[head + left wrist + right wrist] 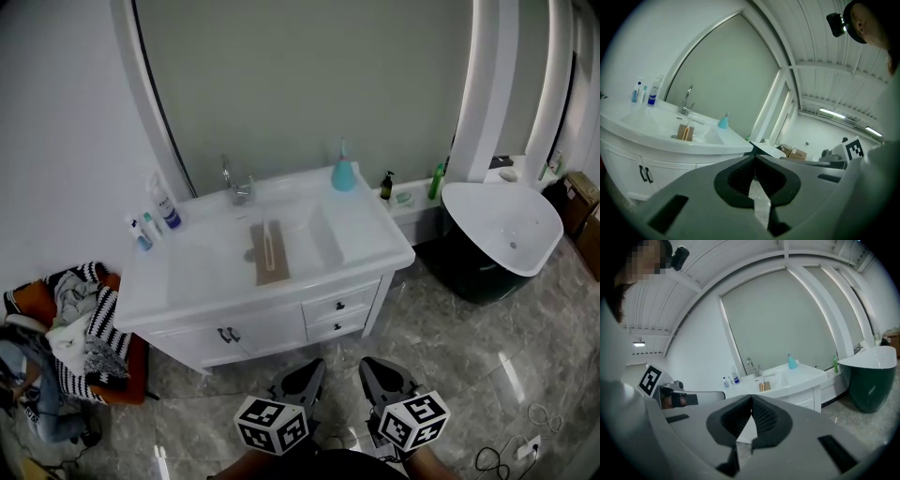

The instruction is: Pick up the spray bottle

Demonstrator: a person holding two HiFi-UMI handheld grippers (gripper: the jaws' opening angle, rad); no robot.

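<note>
The white vanity tabletop (375, 239) fills the middle of the room, and the person stands back from it on the tiled floor with the dark bathtub (478, 281) off to the right. Both tools hang low, well apart from the tabletop. The left gripper (753, 157) has its jaws pressed together on nothing, and the right gripper (751, 397) is closed and empty too.

The likeliest target, the teal spray bottle (343, 173), stands upright at the back of the tabletop against the mirror, just right of the sink basin (323, 239). That is the first hazard. It is a long reach over the basin, and a gripper arriving with its jaws together would only shove the bottle into the wall or tip it.

The faucet (237, 187) sits to the left of the approach, so a wide swing could clip it.

There is also a real chance of picking the wrong bottle. A white bottle with a blue label (165, 204) stands at the far left corner, and a green bottle (436, 181) sits on the ledge to the right.

The teal bottle's slim neck gives little to hold. A high pinch could slip, so a grip on the body looks safer.
</note>
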